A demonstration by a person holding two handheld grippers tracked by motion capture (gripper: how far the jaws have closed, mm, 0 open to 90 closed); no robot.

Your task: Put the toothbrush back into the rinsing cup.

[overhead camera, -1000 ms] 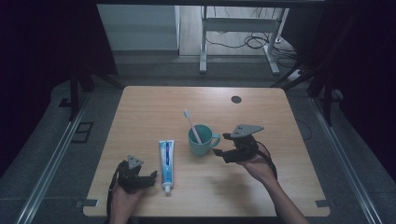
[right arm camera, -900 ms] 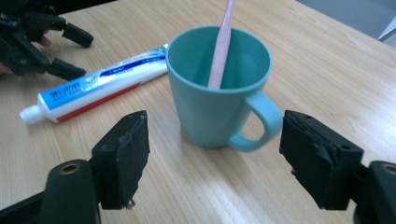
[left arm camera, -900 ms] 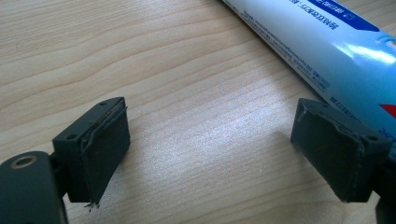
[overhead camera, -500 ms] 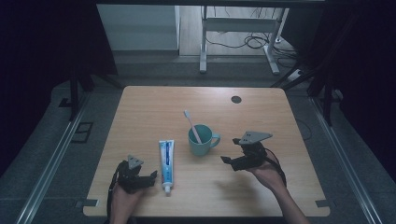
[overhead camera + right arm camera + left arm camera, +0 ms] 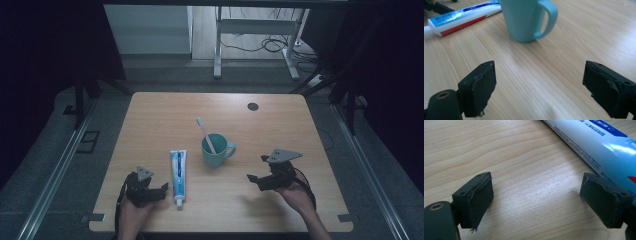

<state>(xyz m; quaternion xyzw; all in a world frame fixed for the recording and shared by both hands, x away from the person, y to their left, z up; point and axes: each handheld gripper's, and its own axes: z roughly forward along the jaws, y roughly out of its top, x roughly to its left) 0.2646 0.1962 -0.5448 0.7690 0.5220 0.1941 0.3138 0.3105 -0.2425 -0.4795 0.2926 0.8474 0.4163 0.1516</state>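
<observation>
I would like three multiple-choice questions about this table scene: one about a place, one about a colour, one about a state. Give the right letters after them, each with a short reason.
1. Where does the toothbrush stand?
A. in the mug
B. flat on the table
C. on the toothpaste tube

2. What colour is the mug?
A. red
B. teal
C. yellow

3. How are the jaws of the right gripper?
A. shut on the mug handle
B. shut on the toothbrush
C. open, holding nothing

Answers:
1. A, since the high view shows the brush leaning out of the mug, head up.
2. B, since the mug looks blue-green in the high view and in the right gripper view.
3. C, since the right gripper view shows its two jaws wide apart, with bare wood between them and the mug farther off.
</observation>
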